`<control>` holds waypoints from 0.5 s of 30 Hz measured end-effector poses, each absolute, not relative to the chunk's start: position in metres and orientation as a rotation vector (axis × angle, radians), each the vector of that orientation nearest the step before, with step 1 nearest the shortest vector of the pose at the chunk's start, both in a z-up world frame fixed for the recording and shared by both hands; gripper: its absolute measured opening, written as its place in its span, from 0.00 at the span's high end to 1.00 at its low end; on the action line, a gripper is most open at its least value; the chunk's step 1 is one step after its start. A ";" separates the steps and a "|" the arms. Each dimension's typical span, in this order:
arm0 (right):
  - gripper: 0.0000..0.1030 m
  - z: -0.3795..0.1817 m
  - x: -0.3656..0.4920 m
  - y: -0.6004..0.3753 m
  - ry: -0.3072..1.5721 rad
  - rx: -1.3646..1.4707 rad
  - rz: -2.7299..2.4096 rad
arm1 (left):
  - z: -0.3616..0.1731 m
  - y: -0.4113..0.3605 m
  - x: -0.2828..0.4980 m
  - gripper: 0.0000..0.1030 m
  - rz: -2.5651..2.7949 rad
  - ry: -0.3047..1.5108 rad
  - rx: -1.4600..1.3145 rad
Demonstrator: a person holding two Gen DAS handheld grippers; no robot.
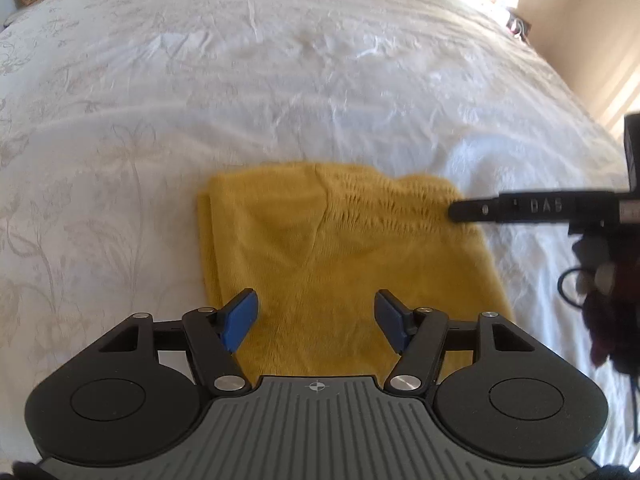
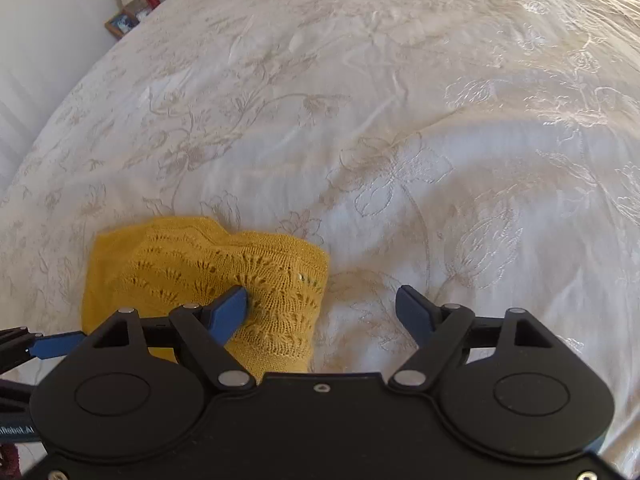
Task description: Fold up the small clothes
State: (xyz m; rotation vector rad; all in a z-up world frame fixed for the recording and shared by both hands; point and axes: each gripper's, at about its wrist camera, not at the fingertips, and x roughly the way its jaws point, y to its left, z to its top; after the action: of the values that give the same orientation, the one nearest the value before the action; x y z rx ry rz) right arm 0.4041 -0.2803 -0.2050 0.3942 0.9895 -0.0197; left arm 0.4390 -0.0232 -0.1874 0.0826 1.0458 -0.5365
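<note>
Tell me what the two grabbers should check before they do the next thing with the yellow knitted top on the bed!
1. Left gripper open: ok, its blue pads are spread apart with nothing between them.
2. Right gripper open: ok, jaws wide and empty.
3. Mustard-yellow knitted garment already folded into a compact shape: ok, it looks roughly rectangular with layered edges on the left.
4. Garment lying flat on the white embroidered bedspread: ok.
5. Grippers clear of each other: ok, the right one's finger reaches over the garment's right edge, apart from the left one.
6. Fold edges lined up neatly: cannot tell, the near edge is hidden behind the grippers.
</note>
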 end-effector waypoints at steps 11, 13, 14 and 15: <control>0.19 -0.202 0.402 -0.285 0.968 0.438 -0.048 | -0.224 -0.065 0.508 0.36 -0.451 1.106 0.202; 0.19 -0.204 0.407 -0.287 0.971 0.448 -0.062 | -0.226 -0.065 0.506 0.34 -0.453 1.088 0.214; 0.19 -0.206 0.411 -0.289 0.972 0.457 -0.067 | -0.226 -0.066 0.505 0.34 -0.452 1.086 0.219; 0.19 -0.209 0.415 -0.289 0.979 0.459 -0.068 | -0.226 -0.067 0.504 0.33 -0.450 1.085 0.220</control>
State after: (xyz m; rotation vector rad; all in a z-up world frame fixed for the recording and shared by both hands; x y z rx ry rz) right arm 0.4151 -0.2891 -0.2093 0.4594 0.9785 -0.0680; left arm 0.5041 -0.0666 -0.2257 0.2197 1.0851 -0.4501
